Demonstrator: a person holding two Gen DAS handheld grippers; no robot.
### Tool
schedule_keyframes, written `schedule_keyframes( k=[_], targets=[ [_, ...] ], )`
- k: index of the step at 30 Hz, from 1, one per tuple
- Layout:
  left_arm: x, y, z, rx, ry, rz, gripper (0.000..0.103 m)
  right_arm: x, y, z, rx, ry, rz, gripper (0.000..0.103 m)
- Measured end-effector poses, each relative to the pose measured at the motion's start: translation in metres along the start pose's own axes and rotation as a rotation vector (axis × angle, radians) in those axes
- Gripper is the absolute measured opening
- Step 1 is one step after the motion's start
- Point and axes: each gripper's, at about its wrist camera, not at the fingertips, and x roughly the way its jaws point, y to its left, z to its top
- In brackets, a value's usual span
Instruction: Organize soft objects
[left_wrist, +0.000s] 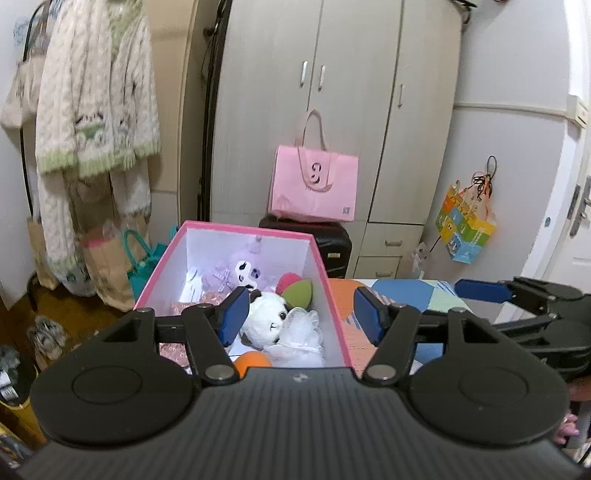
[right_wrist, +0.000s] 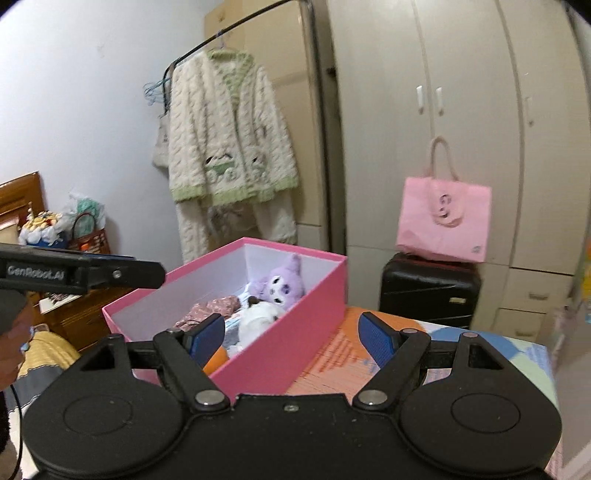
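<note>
Holding nothing, the left gripper stands with its 2 blue pads apart; its jaws frame part of the open pink box just ahead and below. No earlier view is given, so only the spread pads and the free gap are recorded.

Contents of the pink box, as listed from the left wrist view:
- 1 white plush bear, directly beyond the left pad, lying between the jaws' line of sight but untouched.
- 1 white mesh puff, against the bear, on the side of the right pad.
- 1 purple plush, farther ahead, near the far wall of the box.
- 1 green-and-red soft piece, ahead of the bear.
- 1 orange ball, nearest the gripper body, at the near wall.
- 1 floral fabric item, behind the left finger linkage.

The right gripper is likewise released, pads well apart, empty. The box sits ahead of it and toward its left pad; the box's near corner falls between the jaws without contact. The patterned mat lies under the right pad.

Beyond both tools: 1 pink tote bag on 1 black suitcase, before a wardrobe; 1 cream knit cardigan hanging to the left.
</note>
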Motion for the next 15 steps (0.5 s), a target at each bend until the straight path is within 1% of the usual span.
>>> schedule_keyframes(
  k=[2, 4, 7, 10, 11, 12, 14, 15],
  targets=[
    [-0.009, -0.009, -0.003, 0.021, -0.02, 0.007, 0.064, -0.012, 0.001, -0.001, -0.004, -0.011, -0.025, 0.084],
    [-0.018, -0.017, -0.006, 0.033, -0.03, -0.003, 0.064, -0.025, 0.002, -0.003, -0.007, -0.02, -0.041, 0.084],
    [-0.029, -0.026, -0.012, 0.043, -0.041, -0.018, 0.064, -0.043, 0.003, -0.009, 0.002, -0.045, -0.079, 0.088],
    [-0.038, -0.035, -0.026, 0.054, -0.053, 0.001, 0.065, -0.06, 0.002, -0.025, 0.032, -0.064, -0.137, 0.09],
    [-0.041, -0.037, -0.032, 0.055, -0.057, 0.004, 0.067, -0.065, 0.0, -0.031, 0.052, -0.061, -0.146, 0.092],
    [-0.043, -0.039, -0.037, 0.053, -0.052, 0.0, 0.07, -0.068, -0.002, -0.036, 0.07, -0.054, -0.152, 0.092],
    [-0.044, -0.04, -0.044, 0.043, -0.038, -0.016, 0.071, -0.074, -0.005, -0.042, 0.094, -0.041, -0.172, 0.094],
    [-0.044, -0.041, -0.046, 0.041, -0.032, -0.023, 0.071, -0.077, -0.006, -0.044, 0.1, -0.043, -0.186, 0.098]
  ],
)
